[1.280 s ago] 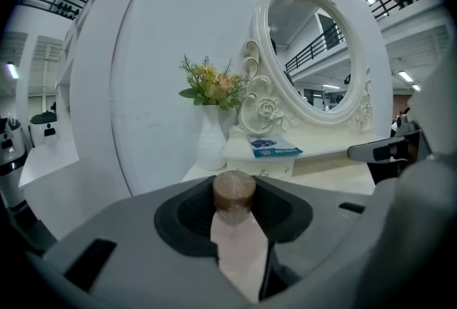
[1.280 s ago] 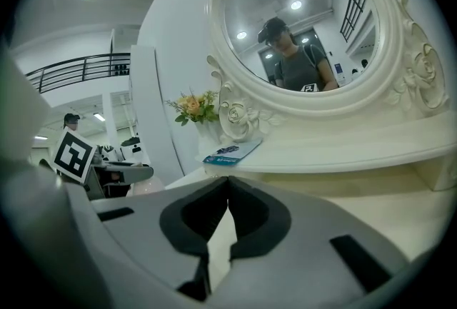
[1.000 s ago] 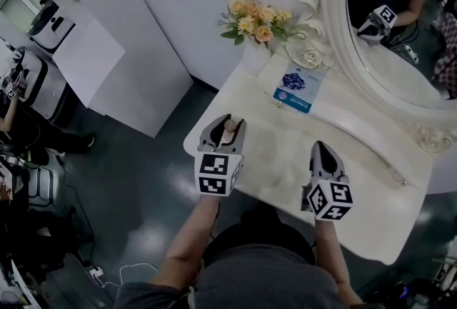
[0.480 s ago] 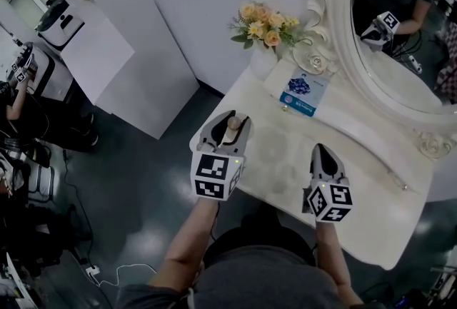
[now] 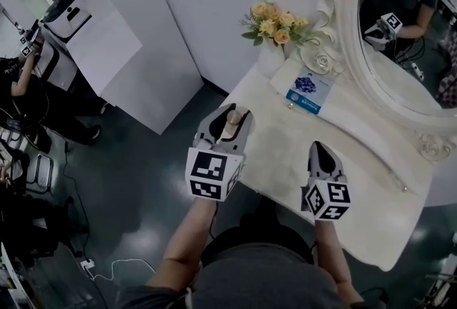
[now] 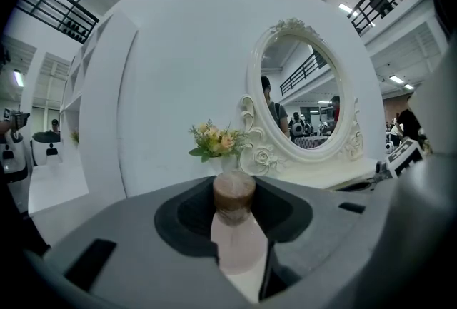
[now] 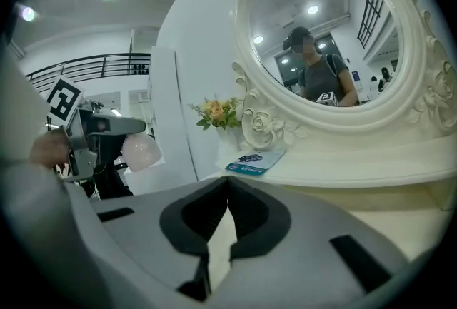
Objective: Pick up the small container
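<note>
The small container (image 5: 230,125) is a pale pink bottle with a brown cap (image 6: 233,193). It sits between the jaws of my left gripper (image 5: 229,115), which is shut on it and holds it in the air above the left end of the white dressing table (image 5: 371,179). In the right gripper view the same bottle (image 7: 141,152) shows its round pink base at the left. My right gripper (image 5: 317,151) hovers over the table's front part, its jaws meeting at the tip (image 7: 228,183) with nothing between them.
A vase of yellow flowers (image 5: 275,29) and a blue-and-white card (image 5: 308,90) stand at the table's back. An oval mirror (image 5: 400,29) with an ornate white frame rises behind. A white cabinet (image 5: 107,36) and a person (image 5: 25,79) are at the left.
My left gripper has risen with the pink bottle in it, looming larger in the head view. The right gripper has shifted only slightly.
</note>
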